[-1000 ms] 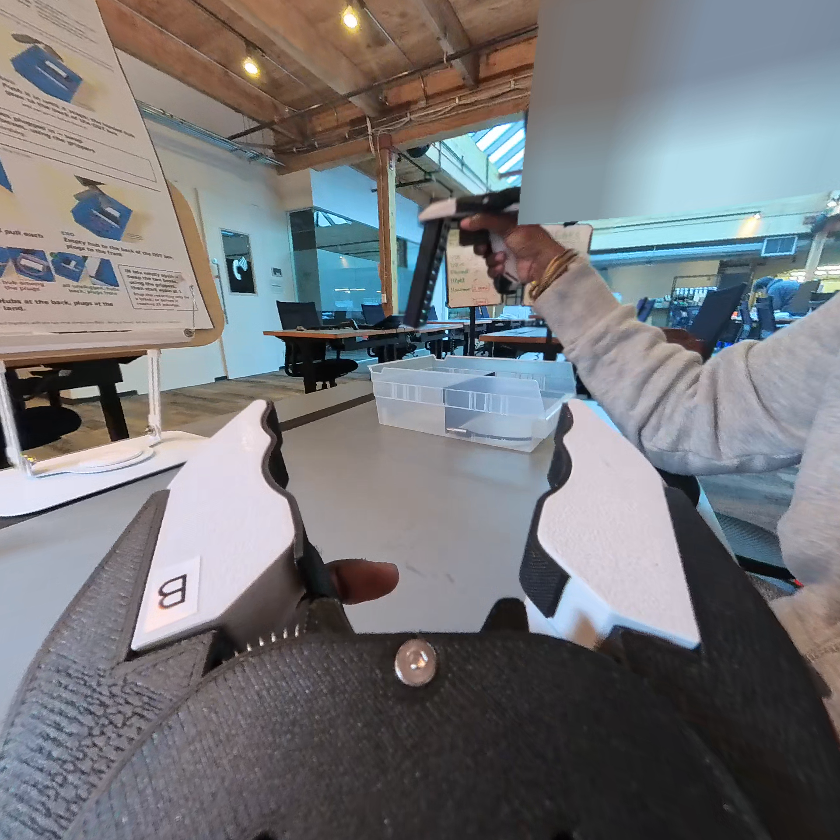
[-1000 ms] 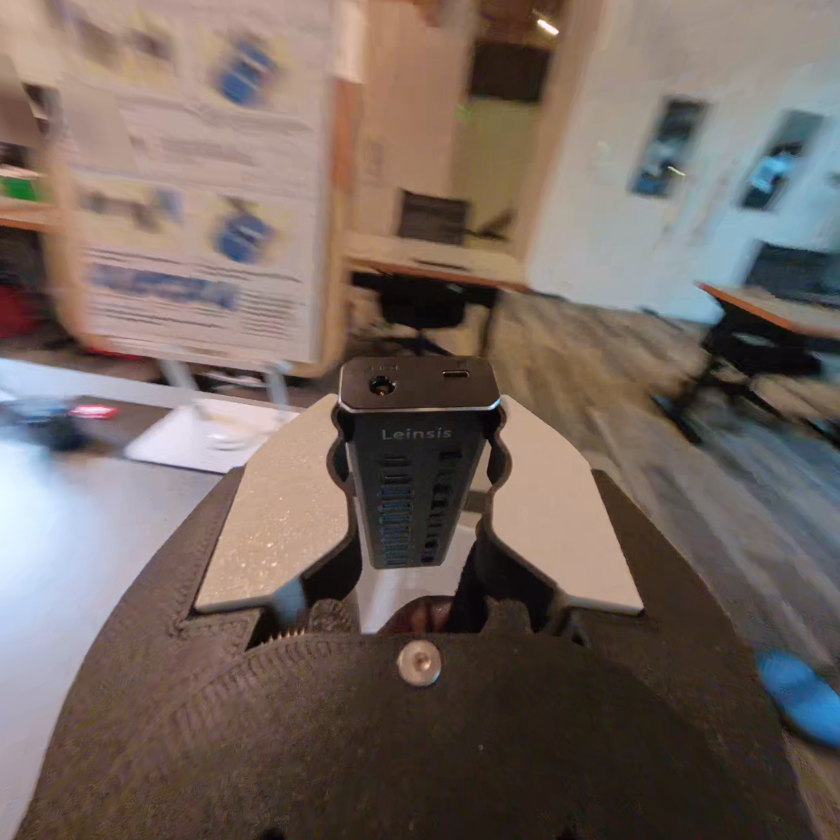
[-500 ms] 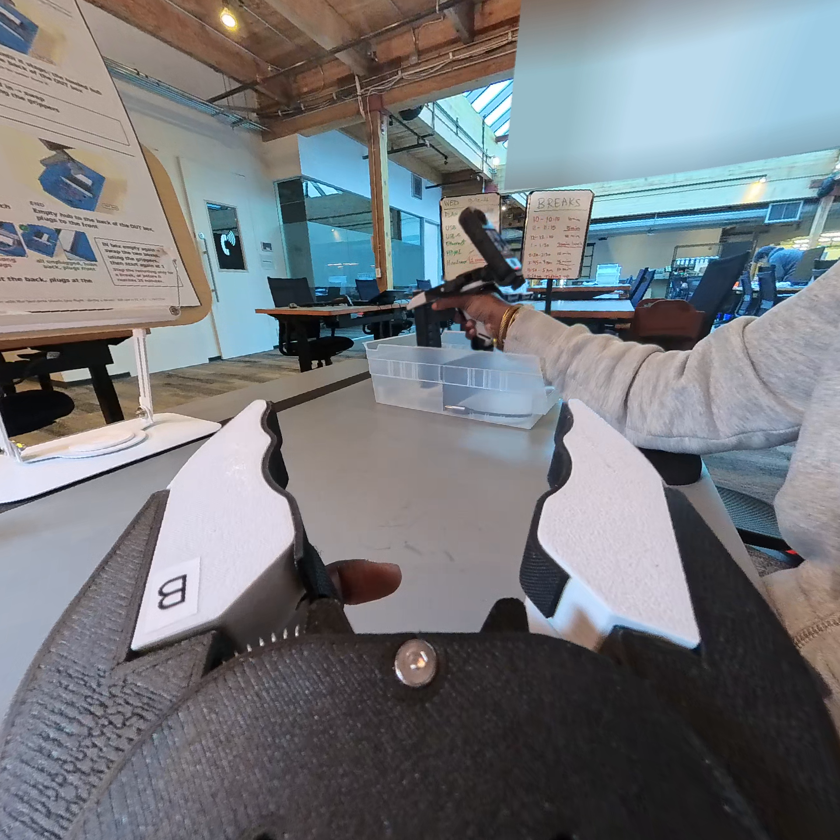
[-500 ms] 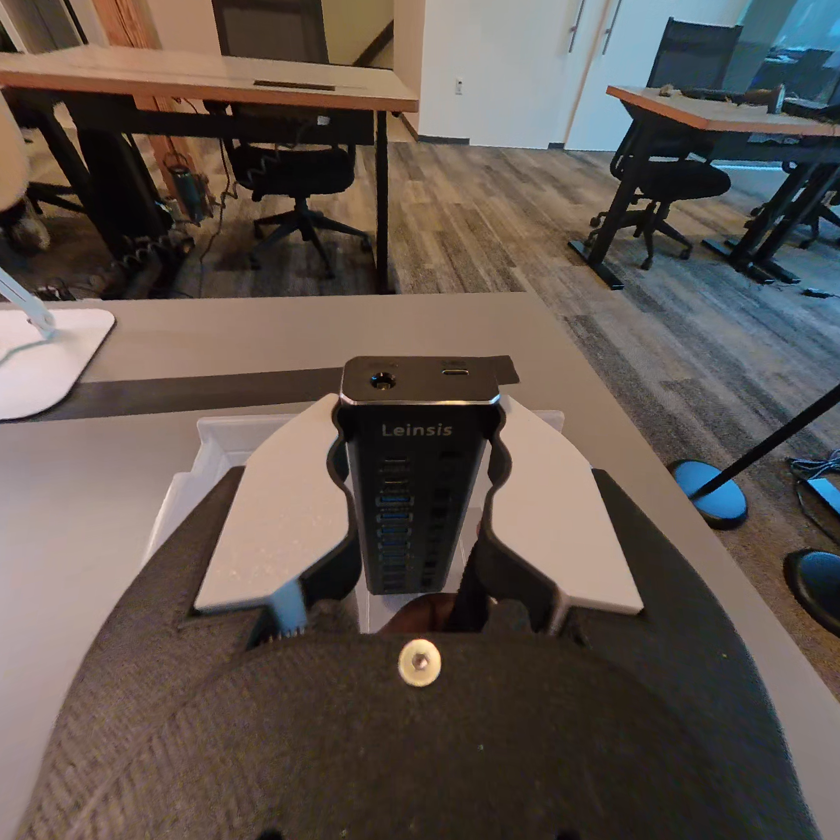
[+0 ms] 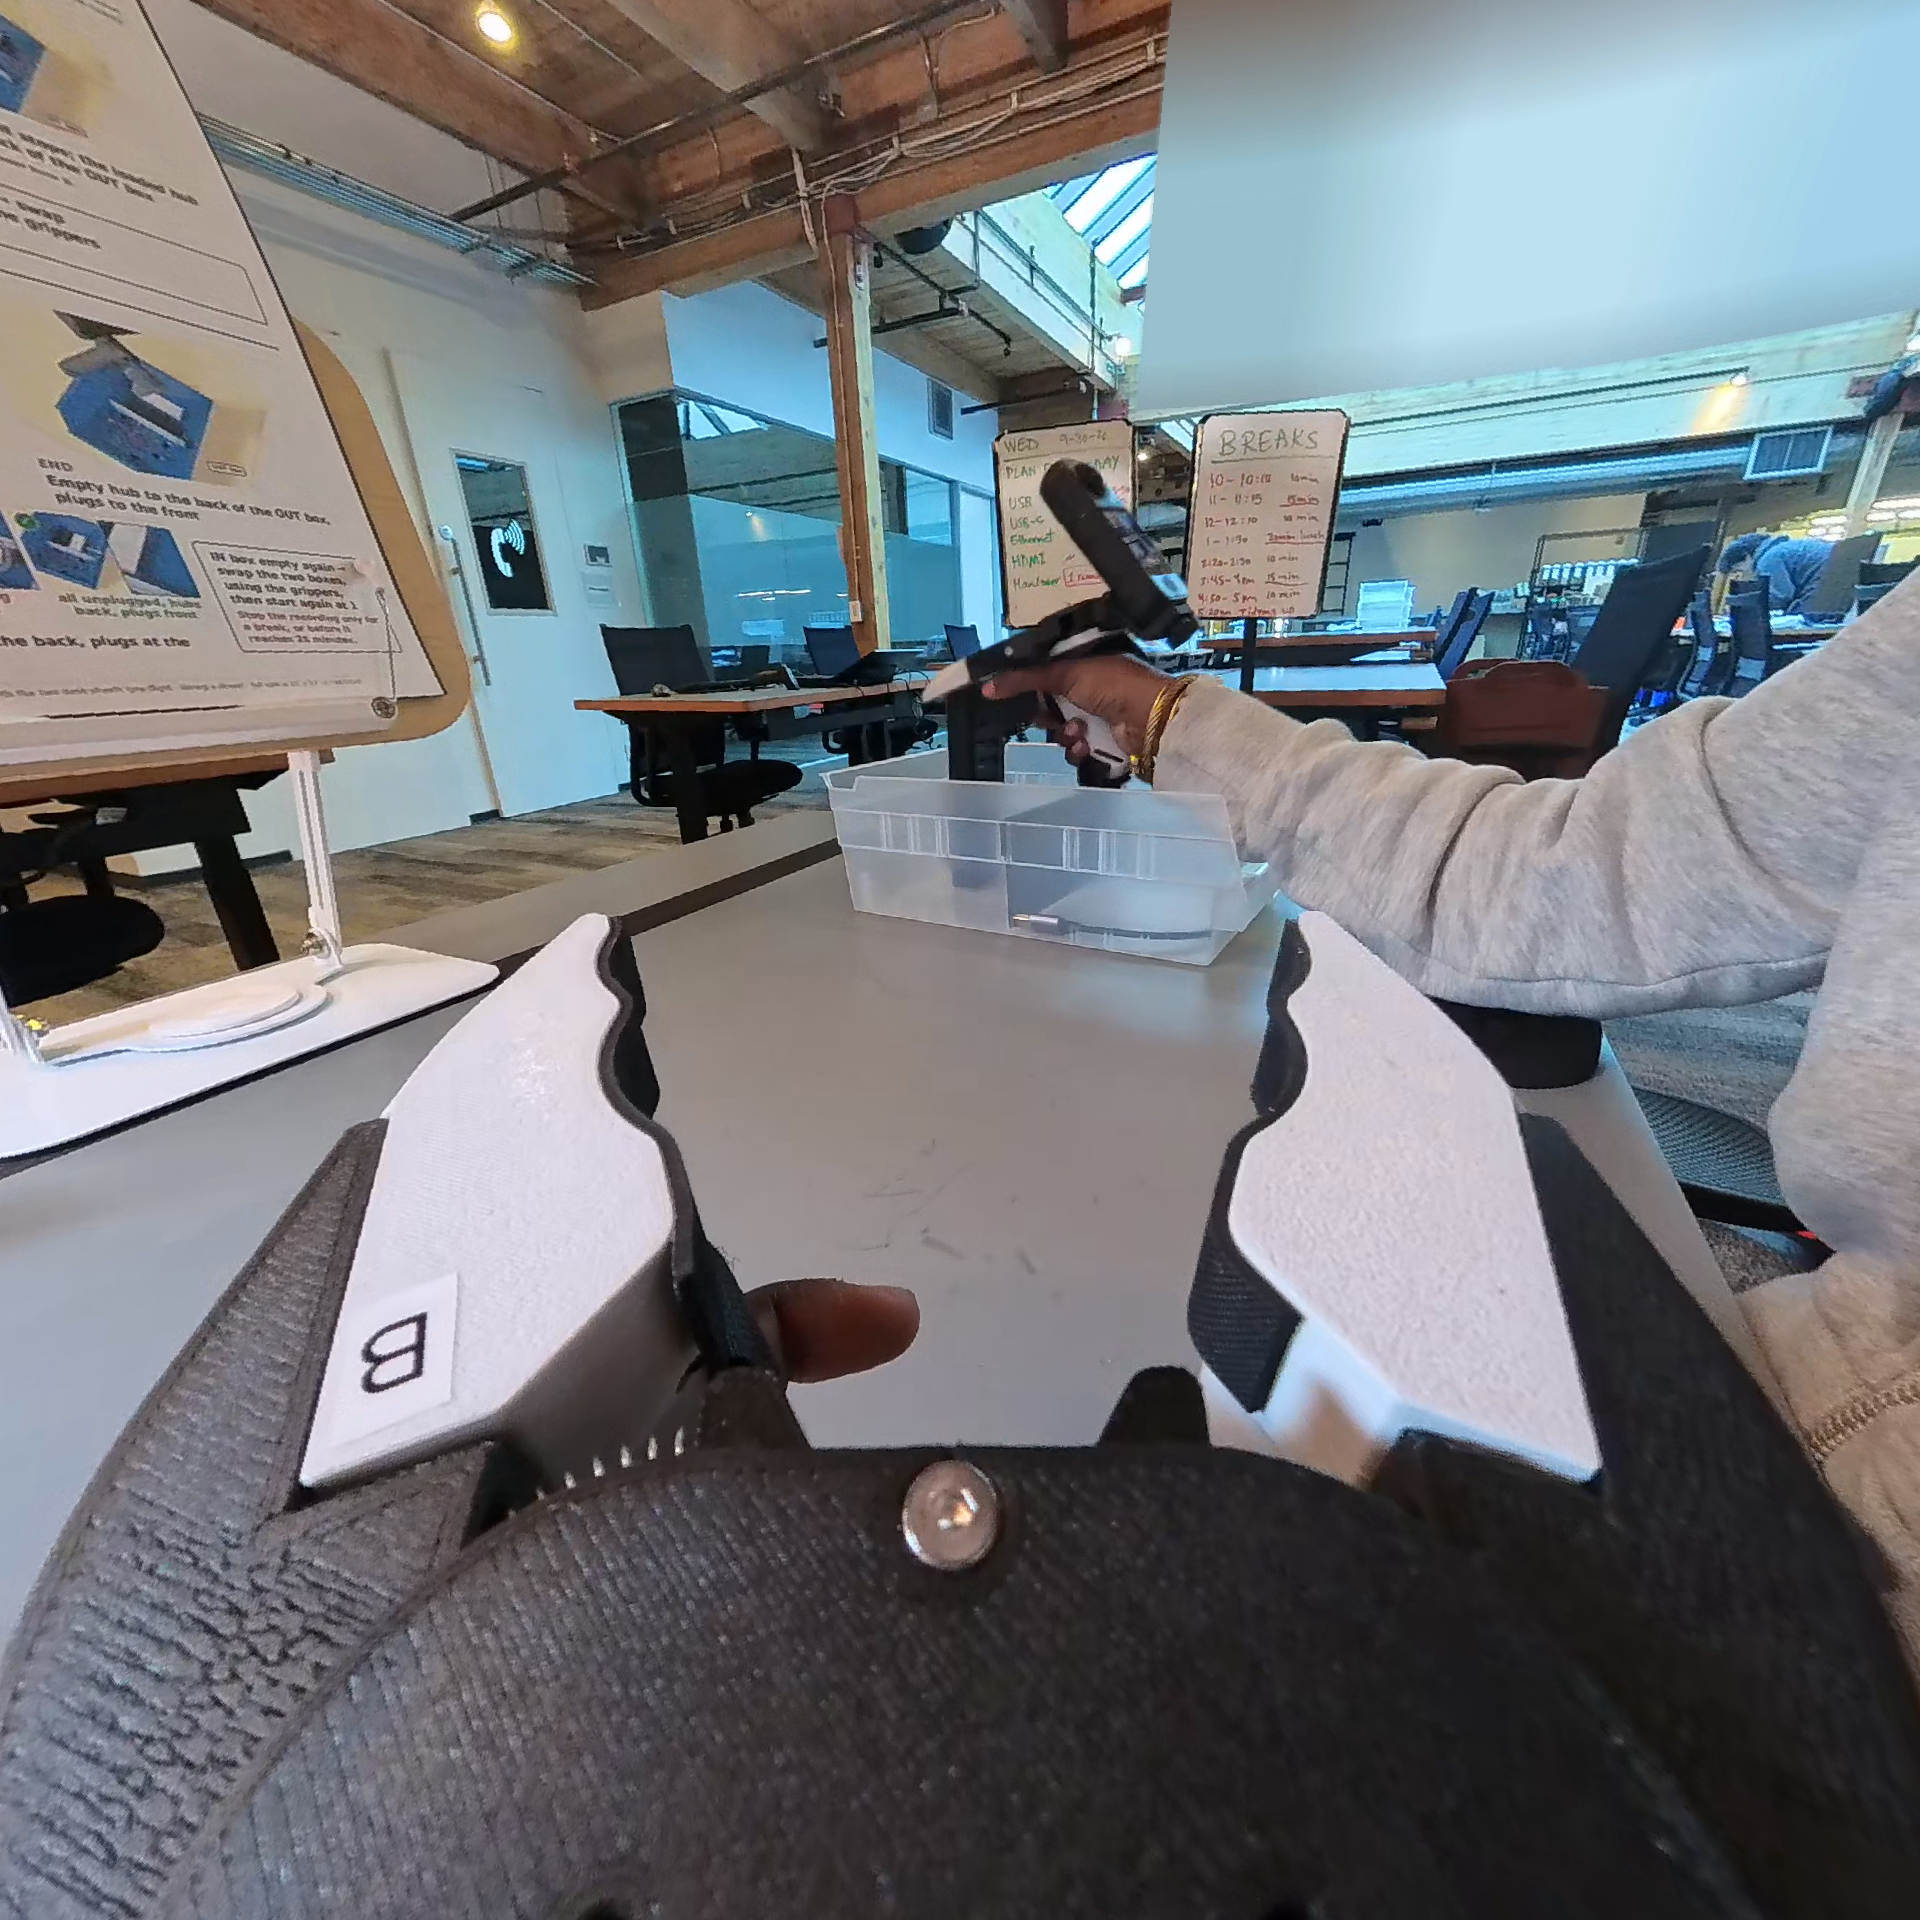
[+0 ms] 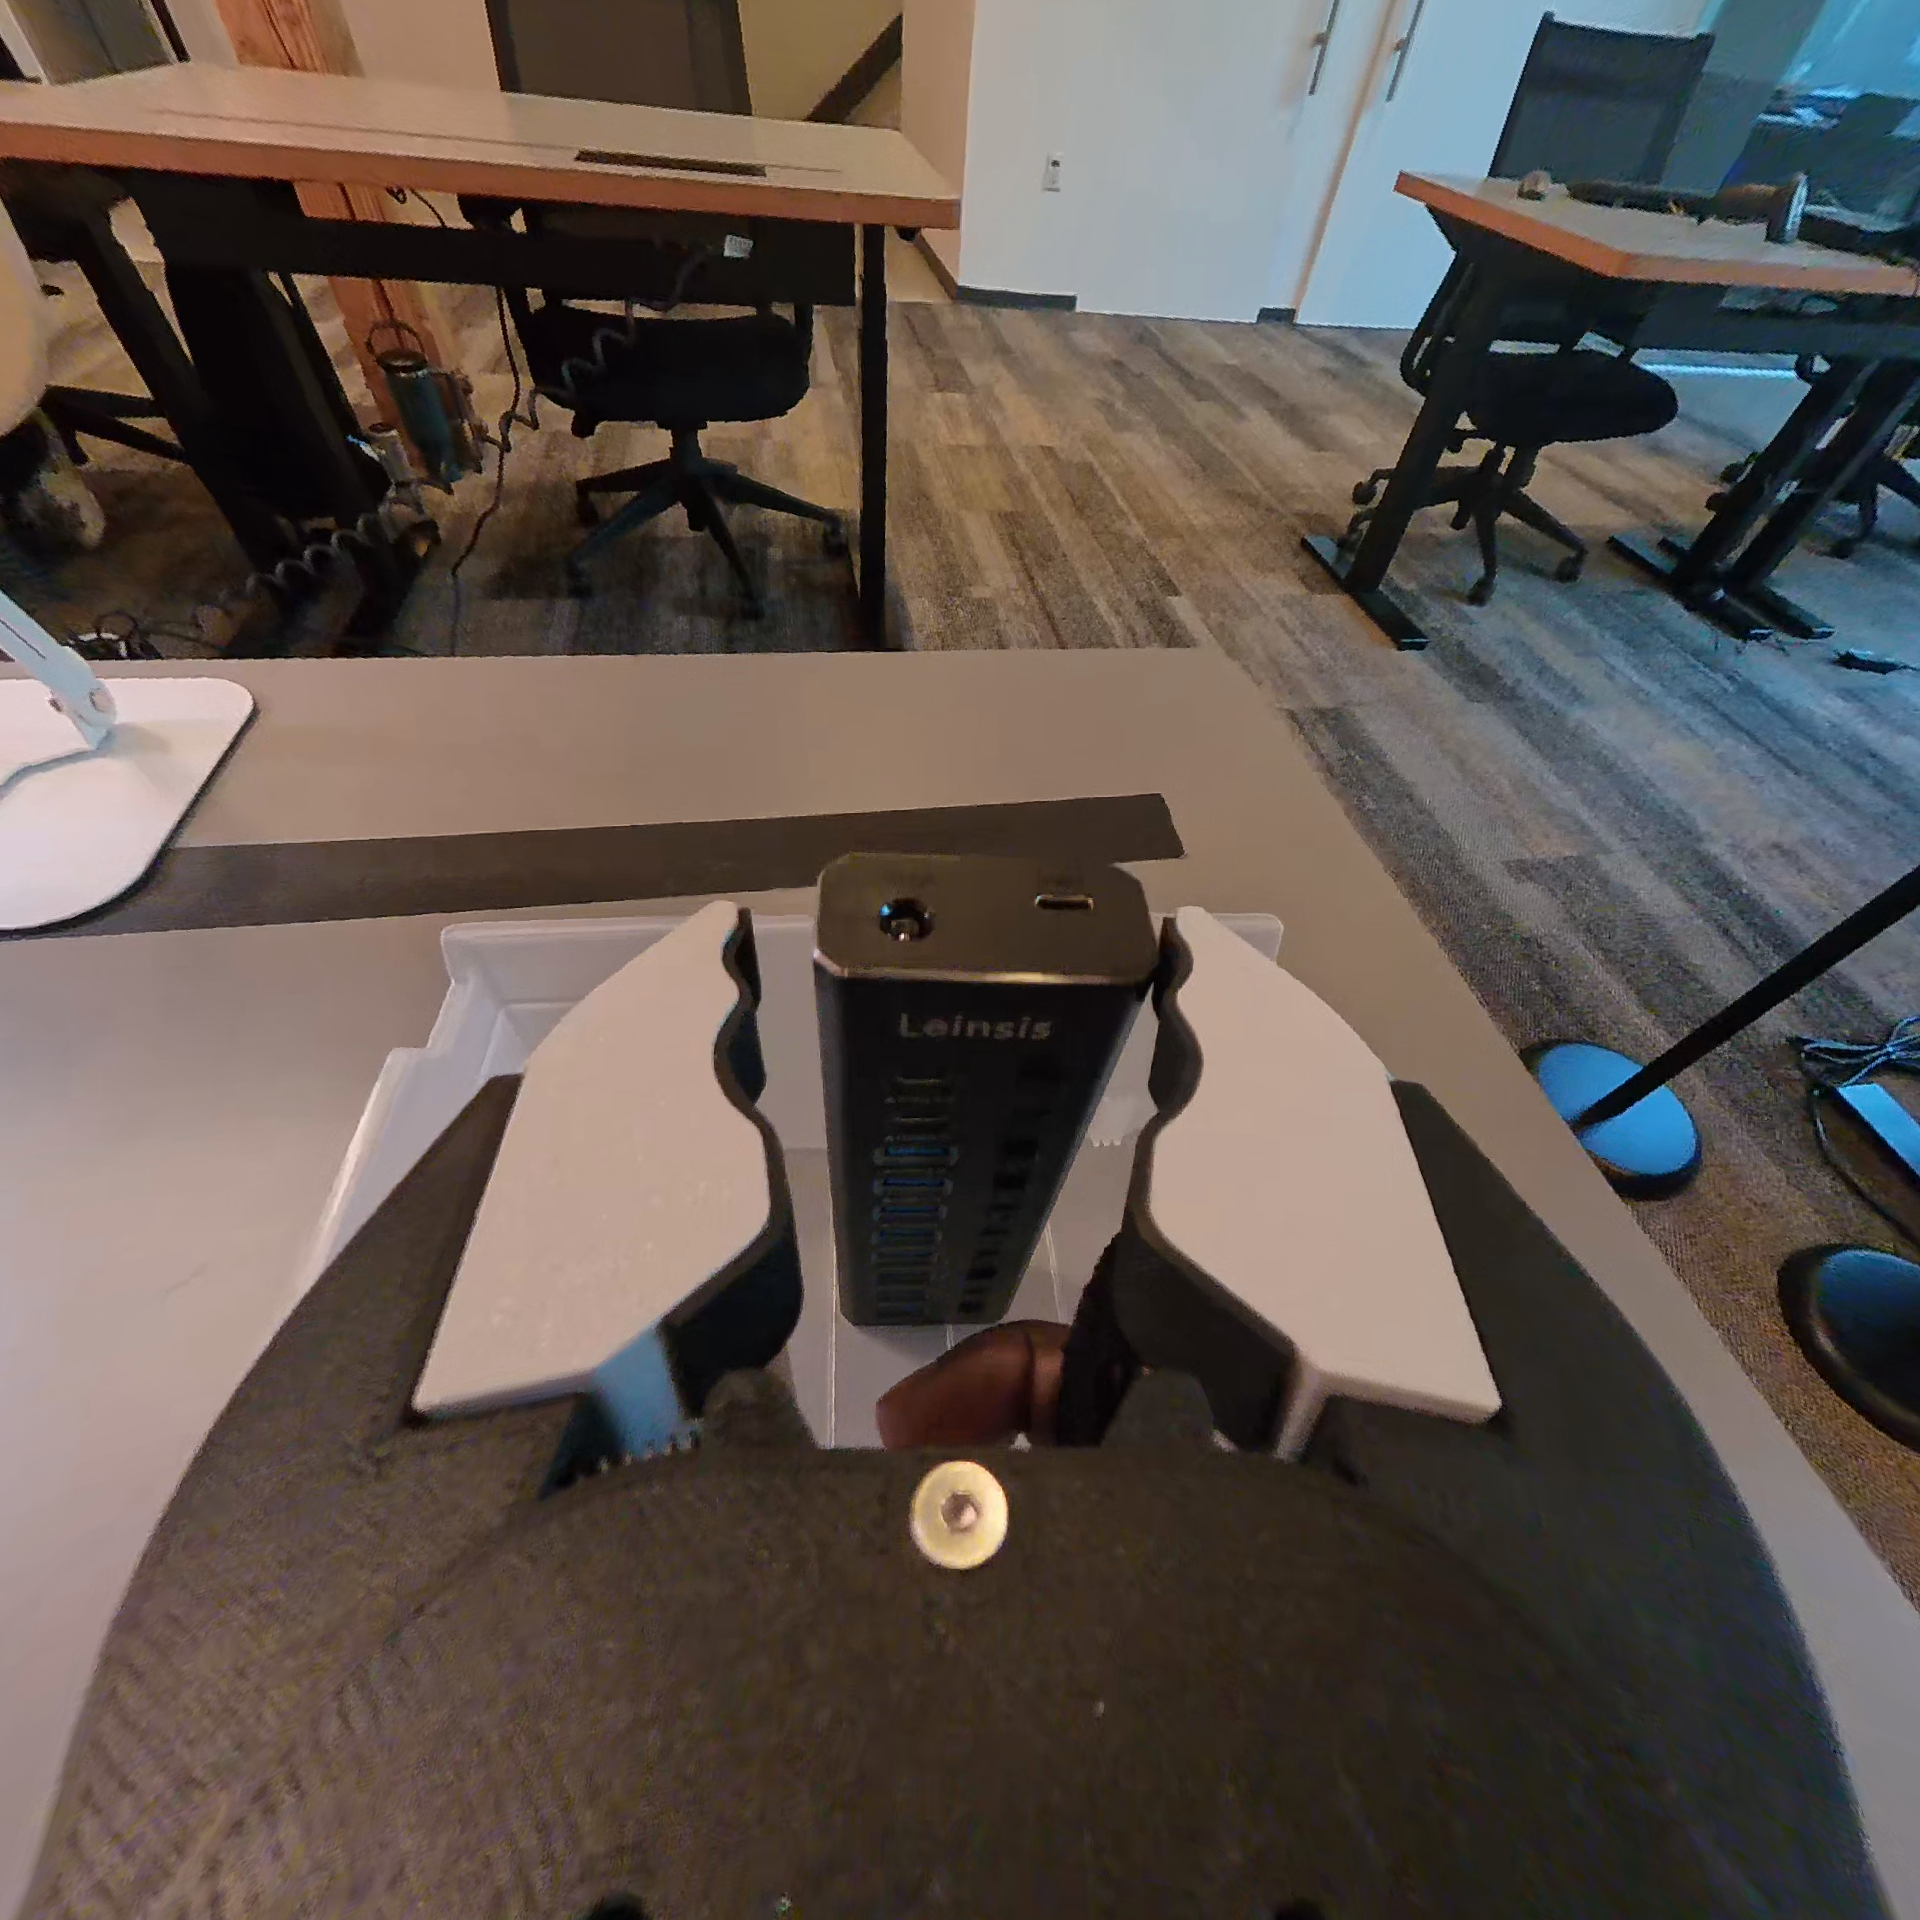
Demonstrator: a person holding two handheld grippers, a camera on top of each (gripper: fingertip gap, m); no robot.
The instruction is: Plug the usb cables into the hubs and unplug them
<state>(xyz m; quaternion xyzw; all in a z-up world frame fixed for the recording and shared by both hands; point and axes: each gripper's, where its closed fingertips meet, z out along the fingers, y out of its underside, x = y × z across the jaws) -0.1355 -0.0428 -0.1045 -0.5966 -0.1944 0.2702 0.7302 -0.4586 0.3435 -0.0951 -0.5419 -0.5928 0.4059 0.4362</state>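
Observation:
A black USB hub (image 6: 977,1091) stands upright in the back part of a clear plastic bin (image 6: 488,945). My right gripper (image 6: 951,925) straddles the hub; its jaws are spread, with a gap on the left side and the right finger close against it. In the left wrist view the right gripper (image 5: 977,675) hovers over the bin (image 5: 1039,831) with the hub (image 5: 971,743) hanging down into it. A USB plug with a dark cable (image 5: 1101,928) lies in the bin's front part. My left gripper (image 5: 951,935) is open and empty, low over the grey table.
An instruction board on a white stand (image 5: 156,416) sits at the table's left, and its base (image 6: 94,779) shows in the right wrist view. A black tape strip (image 6: 623,852) crosses the table behind the bin. The person's grey sleeve (image 5: 1558,883) spans the right. The table edge runs right of the bin. The left gripper's tips are roughly 50 cm from the right gripper's.
My right gripper swung down over the bin, lowered the hub into its back part and its jaws spread apart off the hub. My left gripper stayed put.

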